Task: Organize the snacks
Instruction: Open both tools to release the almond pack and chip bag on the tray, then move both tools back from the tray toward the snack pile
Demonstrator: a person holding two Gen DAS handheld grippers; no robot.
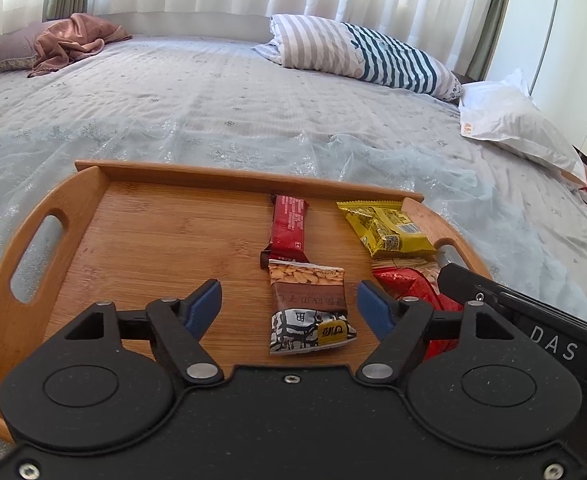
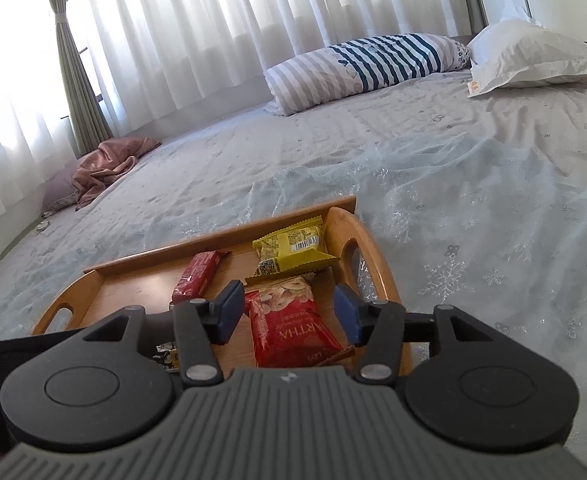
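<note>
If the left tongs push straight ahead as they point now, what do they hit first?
Most likely the brown nut packet, lying flat on the wooden tray between the open left tongs, pads clear of it. Past it lies the red bar. Depth is hard to judge through the fisheye.

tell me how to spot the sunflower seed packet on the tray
On the bed sits a wooden tray. The small brown-banded packet lies near its middle, below the dark red bar. It alone has a black-and-white end.
</note>
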